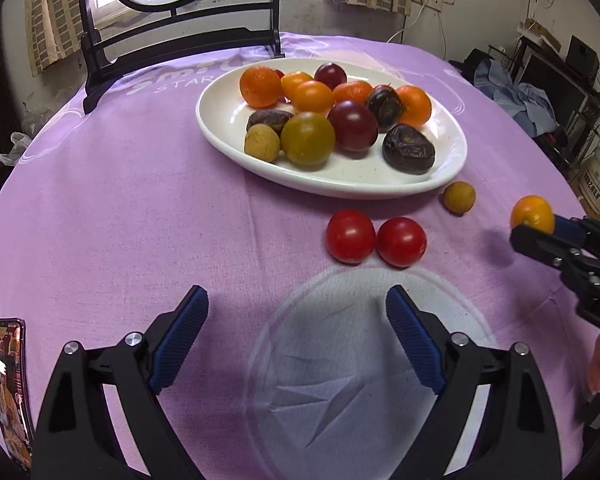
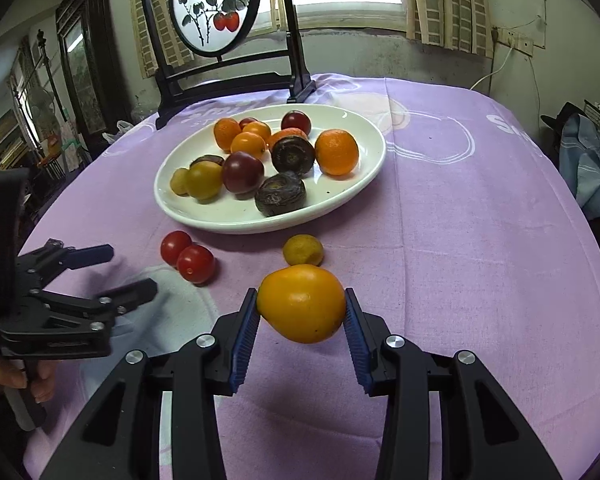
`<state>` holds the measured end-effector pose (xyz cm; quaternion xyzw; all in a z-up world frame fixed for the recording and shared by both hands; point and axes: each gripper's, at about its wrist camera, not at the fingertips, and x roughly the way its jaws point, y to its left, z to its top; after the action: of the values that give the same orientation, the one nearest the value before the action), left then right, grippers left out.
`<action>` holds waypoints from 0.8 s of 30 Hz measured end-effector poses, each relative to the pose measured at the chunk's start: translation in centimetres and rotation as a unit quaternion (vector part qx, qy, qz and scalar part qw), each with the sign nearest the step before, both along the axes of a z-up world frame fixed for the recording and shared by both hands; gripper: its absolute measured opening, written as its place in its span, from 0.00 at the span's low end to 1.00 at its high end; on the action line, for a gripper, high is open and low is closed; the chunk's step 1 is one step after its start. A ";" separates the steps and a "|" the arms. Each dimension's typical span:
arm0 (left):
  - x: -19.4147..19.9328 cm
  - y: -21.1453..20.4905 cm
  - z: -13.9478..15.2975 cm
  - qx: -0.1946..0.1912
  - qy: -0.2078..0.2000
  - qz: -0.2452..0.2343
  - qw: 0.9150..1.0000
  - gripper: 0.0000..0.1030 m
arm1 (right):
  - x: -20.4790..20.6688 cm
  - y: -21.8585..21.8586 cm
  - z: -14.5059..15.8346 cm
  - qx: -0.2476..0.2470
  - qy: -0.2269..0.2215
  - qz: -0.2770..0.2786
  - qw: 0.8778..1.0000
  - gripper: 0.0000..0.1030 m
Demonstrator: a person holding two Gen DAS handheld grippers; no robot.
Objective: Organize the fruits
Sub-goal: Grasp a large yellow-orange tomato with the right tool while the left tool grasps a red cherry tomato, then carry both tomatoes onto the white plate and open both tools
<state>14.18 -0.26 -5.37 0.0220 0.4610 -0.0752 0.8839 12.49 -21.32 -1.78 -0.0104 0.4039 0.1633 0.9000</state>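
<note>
A white oval plate holds several fruits: orange, dark purple, wrinkled brown and yellow-green ones. On the purple cloth in front of it lie two red tomatoes and a small tan fruit. My right gripper is shut on a yellow-orange tomato, lifted off the cloth. My left gripper hangs open and empty just in front of the red tomatoes.
A black wooden stand with a round painted panel rises behind the plate. A printed packet lies at the table's left edge. Clothes and shelves stand beyond the right side. A hand grips the left tool.
</note>
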 end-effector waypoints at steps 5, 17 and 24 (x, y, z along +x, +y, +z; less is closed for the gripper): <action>1.1 -1.2 -0.8 0.024 -0.002 -0.008 1.000 0.75 | -0.2 0.1 0.3 0.005 -0.004 0.006 1.000 0.41; 1.5 -3.3 -0.3 0.009 -0.030 -0.061 0.998 0.25 | -0.5 -0.1 0.7 0.011 -0.013 0.007 1.000 0.41; 0.3 -1.9 2.1 -0.017 -0.025 -0.041 0.999 0.25 | -0.9 0.3 1.8 0.016 -0.028 0.010 0.999 0.41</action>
<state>14.48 -2.11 -3.23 0.0276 0.4357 -0.1183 0.8919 11.56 -20.99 -0.03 -0.0045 0.3761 0.1785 0.9092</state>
